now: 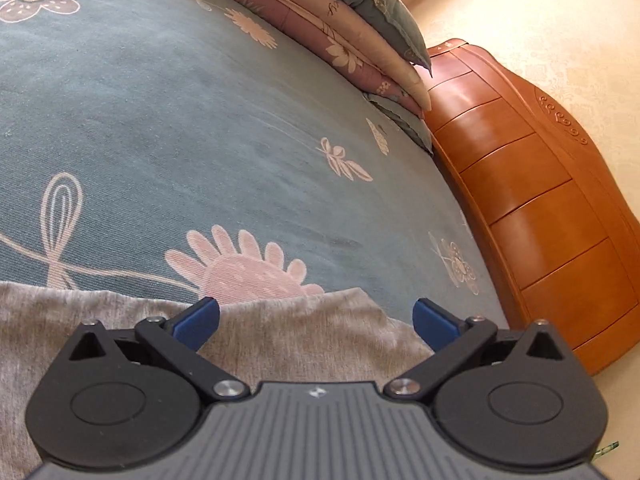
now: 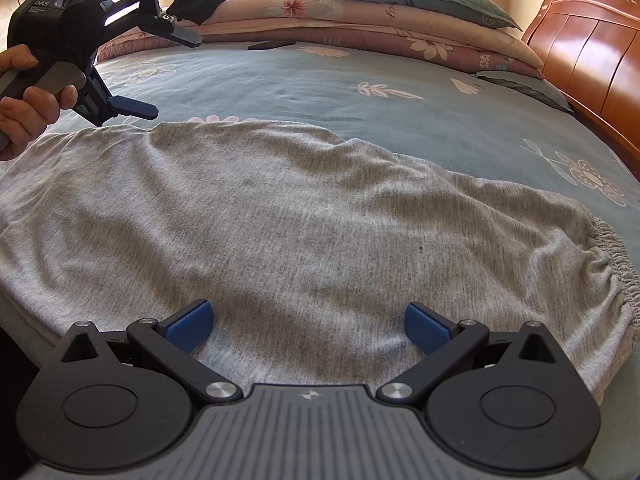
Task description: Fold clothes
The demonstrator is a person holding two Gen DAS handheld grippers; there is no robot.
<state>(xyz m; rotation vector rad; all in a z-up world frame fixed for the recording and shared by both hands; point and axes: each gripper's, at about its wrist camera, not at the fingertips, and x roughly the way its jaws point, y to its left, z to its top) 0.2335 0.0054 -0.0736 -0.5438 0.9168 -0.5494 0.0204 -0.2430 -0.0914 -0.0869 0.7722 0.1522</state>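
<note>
Blue-grey bedspread with pink flowers fills the view, orange wooden headboard at the right and stacked quilts and pillows along the far side. Spread flat across it lies the grey knit garment with an elastic waistband. Right gripper hangs low over its near edge, jaws wide, gripping nothing. Left gripper, in a hand, hovers above the far edge, jaws wide too, empty.

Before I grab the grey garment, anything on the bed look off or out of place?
Nothing damaged or spilled. The grey garment lies spread but rumpled. One stray: a dark flat object on the bedspread near the stacked quilts.
</note>
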